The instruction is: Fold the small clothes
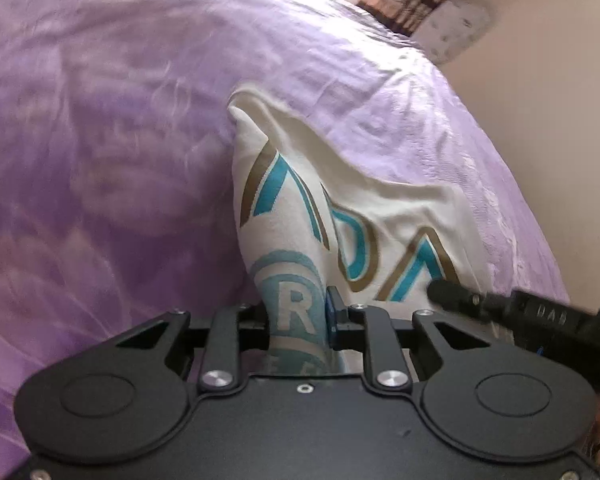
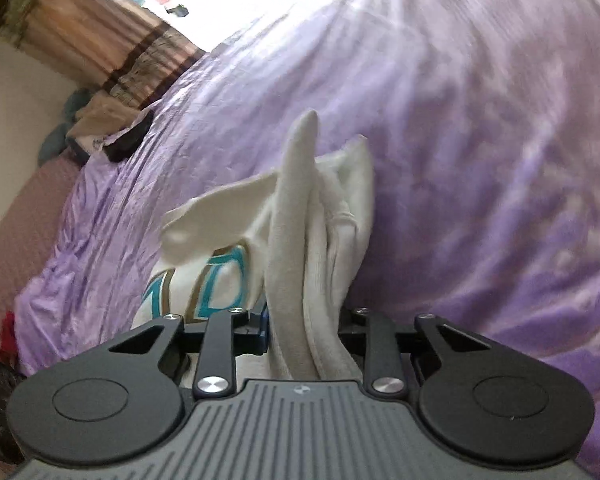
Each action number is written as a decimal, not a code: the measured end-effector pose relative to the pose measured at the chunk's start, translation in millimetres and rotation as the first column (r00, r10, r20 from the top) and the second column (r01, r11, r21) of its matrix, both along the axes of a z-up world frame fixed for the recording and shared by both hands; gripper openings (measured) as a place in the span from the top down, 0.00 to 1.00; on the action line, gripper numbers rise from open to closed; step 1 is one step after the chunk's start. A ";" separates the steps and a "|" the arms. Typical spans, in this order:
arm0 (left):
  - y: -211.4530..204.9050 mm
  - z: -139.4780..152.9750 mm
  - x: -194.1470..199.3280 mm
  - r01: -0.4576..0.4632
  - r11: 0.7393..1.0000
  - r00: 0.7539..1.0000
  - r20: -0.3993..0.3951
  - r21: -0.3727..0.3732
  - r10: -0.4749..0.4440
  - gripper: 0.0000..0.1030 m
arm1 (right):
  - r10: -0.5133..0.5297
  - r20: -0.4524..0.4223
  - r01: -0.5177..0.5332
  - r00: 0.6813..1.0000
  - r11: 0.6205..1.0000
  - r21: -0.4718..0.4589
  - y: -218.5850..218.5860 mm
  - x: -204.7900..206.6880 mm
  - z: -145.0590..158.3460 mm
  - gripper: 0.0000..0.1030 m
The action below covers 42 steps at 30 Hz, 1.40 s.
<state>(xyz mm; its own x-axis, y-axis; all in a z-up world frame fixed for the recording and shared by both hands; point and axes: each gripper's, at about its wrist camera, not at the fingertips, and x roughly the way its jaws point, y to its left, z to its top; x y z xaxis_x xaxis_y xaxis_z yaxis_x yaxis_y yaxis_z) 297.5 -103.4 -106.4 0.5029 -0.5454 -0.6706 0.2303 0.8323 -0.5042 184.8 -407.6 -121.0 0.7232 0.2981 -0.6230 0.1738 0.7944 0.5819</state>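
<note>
With the left gripper [image 1: 298, 322] and right gripper [image 2: 304, 332] each clamped on the white garment [image 1: 340, 208] over the purple bedspread [image 1: 100, 120], uneven pulling risks slippage and a skewed fold.

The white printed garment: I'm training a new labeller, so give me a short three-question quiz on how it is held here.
1. True or false: the left tongs are closed on the white printed garment.
2. What lies under the garment? A) a wooden table B) a purple bedsheet C) a tiled floor
3. Fill in: the right tongs grip a bunched, plain ____ part of the garment.

Key: 1 true, printed cloth with a letter R is pinched between the fingers. 2 B. 3 white.
</note>
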 end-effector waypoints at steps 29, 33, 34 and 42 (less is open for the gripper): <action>300.5 -68.1 -68.2 -0.347 0.885 0.921 -0.289 -0.310 0.260 0.51 | 0.289 -0.056 -0.283 0.956 0.954 0.100 90.1 45.4 -20.9 0.33; 291.4 -84.0 -71.4 -0.392 0.852 0.898 -0.346 -0.348 0.272 0.50 | 0.314 -0.060 -0.294 0.947 0.930 0.222 72.1 18.3 -41.0 0.31; 288.5 -85.5 -69.3 -0.392 0.855 0.897 -0.347 -0.339 0.274 0.50 | 0.310 -0.053 -0.291 0.949 0.929 0.228 80.6 19.1 -40.8 0.30; 268.7 -66.2 -52.3 -0.375 0.904 0.882 -0.378 -0.205 0.280 0.64 | 0.333 -0.073 -0.313 0.940 0.927 0.206 132.6 34.4 -40.6 0.49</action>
<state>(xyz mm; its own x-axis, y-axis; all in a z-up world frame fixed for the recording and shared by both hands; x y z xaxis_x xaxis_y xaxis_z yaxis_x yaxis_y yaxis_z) 245.3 165.3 -172.6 0.4576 -0.5686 -0.6835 -0.2523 0.6542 -0.7131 219.1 -275.0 -161.5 0.5016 0.6241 -0.5991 -0.0057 0.6949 0.7191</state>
